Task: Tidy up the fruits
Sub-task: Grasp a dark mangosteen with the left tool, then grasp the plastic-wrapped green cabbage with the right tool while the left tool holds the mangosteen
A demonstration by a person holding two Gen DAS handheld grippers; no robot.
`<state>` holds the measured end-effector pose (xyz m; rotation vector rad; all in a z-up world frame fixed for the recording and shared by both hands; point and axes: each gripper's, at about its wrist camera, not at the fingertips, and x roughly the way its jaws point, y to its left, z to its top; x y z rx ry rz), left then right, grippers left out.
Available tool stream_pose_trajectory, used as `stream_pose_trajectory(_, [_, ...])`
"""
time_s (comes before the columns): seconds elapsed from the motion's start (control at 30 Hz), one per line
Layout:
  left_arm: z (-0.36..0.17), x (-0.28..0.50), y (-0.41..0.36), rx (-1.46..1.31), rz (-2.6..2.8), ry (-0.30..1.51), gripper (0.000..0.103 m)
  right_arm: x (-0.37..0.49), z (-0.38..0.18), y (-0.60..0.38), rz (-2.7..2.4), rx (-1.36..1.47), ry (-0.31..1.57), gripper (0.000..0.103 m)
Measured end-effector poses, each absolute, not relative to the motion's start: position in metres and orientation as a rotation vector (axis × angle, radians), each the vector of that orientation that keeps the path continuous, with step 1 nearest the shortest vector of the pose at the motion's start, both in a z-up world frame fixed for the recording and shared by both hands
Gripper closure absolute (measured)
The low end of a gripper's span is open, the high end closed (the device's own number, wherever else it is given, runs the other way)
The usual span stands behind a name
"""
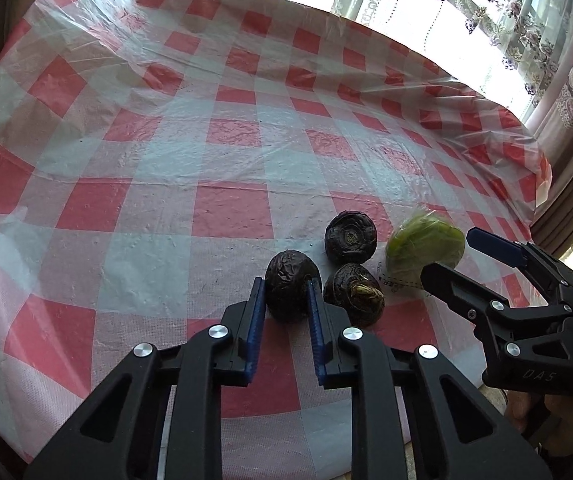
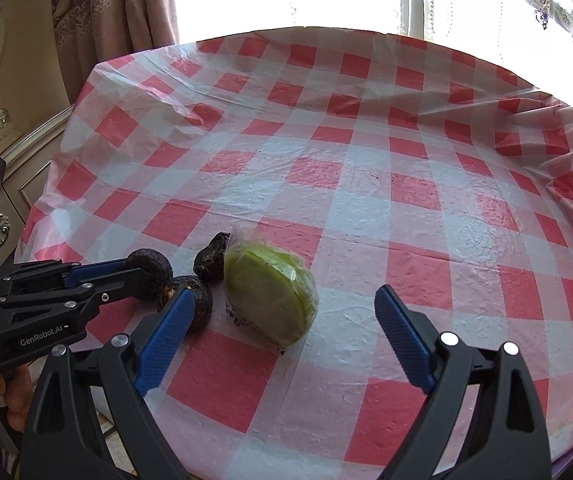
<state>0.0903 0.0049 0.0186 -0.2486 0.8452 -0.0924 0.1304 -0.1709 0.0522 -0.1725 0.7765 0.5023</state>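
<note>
Left gripper (image 1: 286, 284): narrowed onto the nearest dark fruit (image 1: 291, 283), both blue pads against its sides, fruit resting on the checked cloth (image 1: 166, 160). Just right of it, two more dark fruits (image 1: 349, 237) (image 1: 352, 294), apparently touching. Further right, the wrapped green fruit (image 1: 424, 254), long axis running toward the near edge in the right wrist view. Right gripper (image 2: 282, 316): jaws wide, empty, green fruit directly ahead between the fingers, not touched. Judgement: right hand is nearer; a short advance would bracket it.
</note>
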Motion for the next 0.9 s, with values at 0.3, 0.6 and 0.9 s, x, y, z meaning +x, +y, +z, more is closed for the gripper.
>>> stream_pose_trajectory(0.3, [0.020, 0.089, 0.005, -0.242, -0.087, 0.839, 0.085, 0.141, 0.044, -0.165, 0.532, -0.165, 0.823, 0.055])
stream_pose_trajectory(0.6, [0.022, 0.084, 0.006, -0.255, -0.076, 0.827, 0.087, 0.133, 0.045, -0.171, 0.525, -0.151, 0.804, 0.065])
stream_pose_trajectory(0.9, [0.025, 0.081, 0.006, -0.252, -0.072, 0.815, 0.087, 0.127, 0.050, -0.185, 0.493, -0.124, 0.787, 0.069])
